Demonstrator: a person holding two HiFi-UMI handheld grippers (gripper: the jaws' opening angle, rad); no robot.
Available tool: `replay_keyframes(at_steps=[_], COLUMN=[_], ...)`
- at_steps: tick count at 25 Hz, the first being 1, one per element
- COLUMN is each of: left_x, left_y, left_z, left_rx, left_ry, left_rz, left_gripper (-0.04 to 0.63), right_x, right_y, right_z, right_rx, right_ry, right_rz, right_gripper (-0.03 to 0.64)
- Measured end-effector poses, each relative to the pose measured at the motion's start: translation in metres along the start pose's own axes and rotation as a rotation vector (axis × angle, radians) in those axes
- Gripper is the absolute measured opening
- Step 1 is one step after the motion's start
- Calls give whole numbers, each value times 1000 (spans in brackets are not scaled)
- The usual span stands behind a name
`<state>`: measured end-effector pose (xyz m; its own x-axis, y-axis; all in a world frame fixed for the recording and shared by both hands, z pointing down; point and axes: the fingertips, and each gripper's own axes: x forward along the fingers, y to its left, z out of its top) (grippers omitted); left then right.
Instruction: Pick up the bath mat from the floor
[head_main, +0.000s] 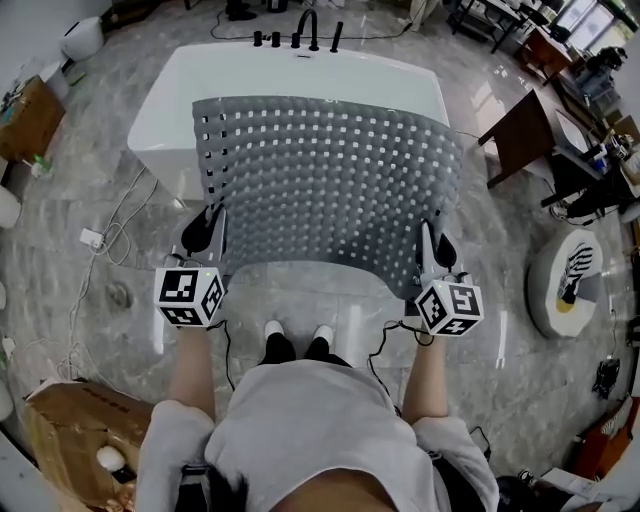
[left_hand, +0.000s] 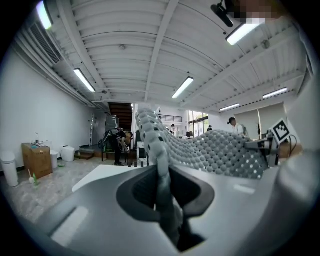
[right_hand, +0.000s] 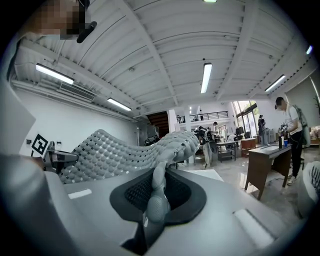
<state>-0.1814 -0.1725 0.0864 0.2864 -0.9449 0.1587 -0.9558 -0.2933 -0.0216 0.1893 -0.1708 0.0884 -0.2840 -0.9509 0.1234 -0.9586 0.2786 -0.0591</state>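
A grey perforated bath mat (head_main: 330, 180) hangs stretched between my two grippers, lifted off the floor and spread out in front of the white bathtub (head_main: 160, 100). My left gripper (head_main: 213, 232) is shut on the mat's near left corner, and my right gripper (head_main: 428, 250) is shut on its near right corner. In the left gripper view the mat's edge (left_hand: 159, 165) is pinched between the jaws and the bumpy sheet runs off to the right. In the right gripper view the mat's corner (right_hand: 157, 185) is clamped the same way, the sheet sagging to the left.
The person's feet (head_main: 297, 338) stand on grey marble floor just behind the mat. A cardboard box (head_main: 75, 440) is at the near left, a brown desk (head_main: 525, 130) at the right, a round white object (head_main: 570, 280) on the floor at the right. Cables (head_main: 110, 240) trail at the left.
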Motion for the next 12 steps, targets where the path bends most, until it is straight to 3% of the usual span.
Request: replay_keyframes(at_steps=[12], left_x=[-2], left_y=[2], left_z=[34], left_rx=[18], left_ry=[-82], left_rz=[17], left_gripper=[48], right_x=[-5], right_y=[-7], right_z=[29], right_rx=[-18], right_ry=[-65], right_rz=[-16], right_gripper=[32])
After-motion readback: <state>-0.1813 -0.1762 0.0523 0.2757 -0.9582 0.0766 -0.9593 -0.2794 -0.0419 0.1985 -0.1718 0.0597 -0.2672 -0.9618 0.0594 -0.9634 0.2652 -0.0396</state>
